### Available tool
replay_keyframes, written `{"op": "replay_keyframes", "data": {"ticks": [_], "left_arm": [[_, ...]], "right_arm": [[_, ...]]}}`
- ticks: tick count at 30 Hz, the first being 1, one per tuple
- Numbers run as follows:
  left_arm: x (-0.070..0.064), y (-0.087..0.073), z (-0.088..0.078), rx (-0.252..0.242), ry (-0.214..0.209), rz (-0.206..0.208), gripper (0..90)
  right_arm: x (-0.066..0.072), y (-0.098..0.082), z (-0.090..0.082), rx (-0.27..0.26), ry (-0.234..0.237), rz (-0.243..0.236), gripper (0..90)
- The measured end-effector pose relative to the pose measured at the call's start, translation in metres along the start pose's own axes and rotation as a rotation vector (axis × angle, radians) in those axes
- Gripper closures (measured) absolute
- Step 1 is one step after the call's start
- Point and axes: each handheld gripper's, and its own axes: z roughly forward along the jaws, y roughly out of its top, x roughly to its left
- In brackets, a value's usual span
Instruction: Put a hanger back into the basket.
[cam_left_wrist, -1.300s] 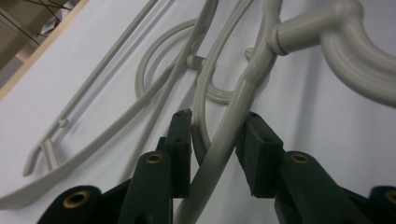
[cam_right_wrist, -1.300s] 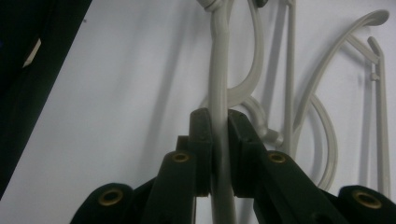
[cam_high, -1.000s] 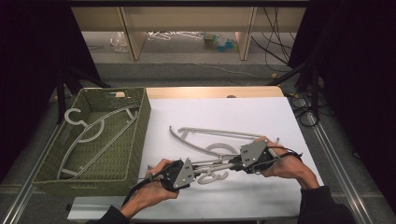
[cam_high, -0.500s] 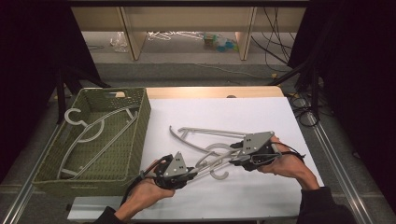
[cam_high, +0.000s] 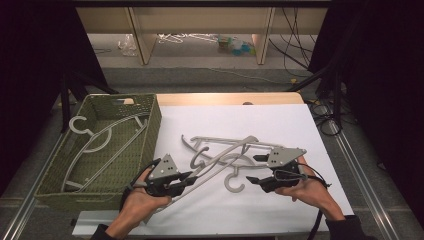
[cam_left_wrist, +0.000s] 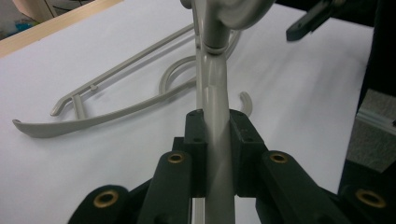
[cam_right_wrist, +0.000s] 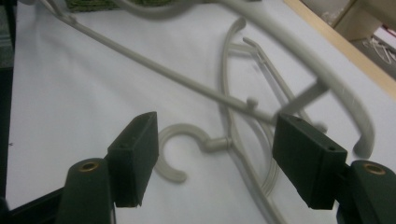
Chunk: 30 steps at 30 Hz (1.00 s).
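The left tool (cam_high: 192, 176) is clamped tight on the arm of a grey hanger (cam_high: 220, 162), and that hanger tilts up off the white table (cam_high: 280, 125), its far end resting over the others. The left gripper view puts the bar squarely between the pads. Over on the right, the right tool (cam_high: 254, 169) has just been opening its jaws; they stand wide with nothing pressed between them, a hanger's hook (cam_right_wrist: 180, 151) lying on the sheet below the gap. So where does the job stand? Two hangers (cam_high: 100, 145) lie in the green basket (cam_high: 150, 125) at the left, done. The gripped one looks bound there next, I'd say. A small tangle of hangers (cam_high: 225, 145) remains mid-table, still to be picked apart.
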Motion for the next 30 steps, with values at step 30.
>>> {"op": "replay_keyframes", "data": {"ticks": [30], "left_arm": [[0.040, 0.044, -0.124, -0.153, 0.097, -0.124, 79.0]], "right_arm": [[0.008, -0.021, 0.009, 0.031, -0.006, 0.041, 32.2]]}}
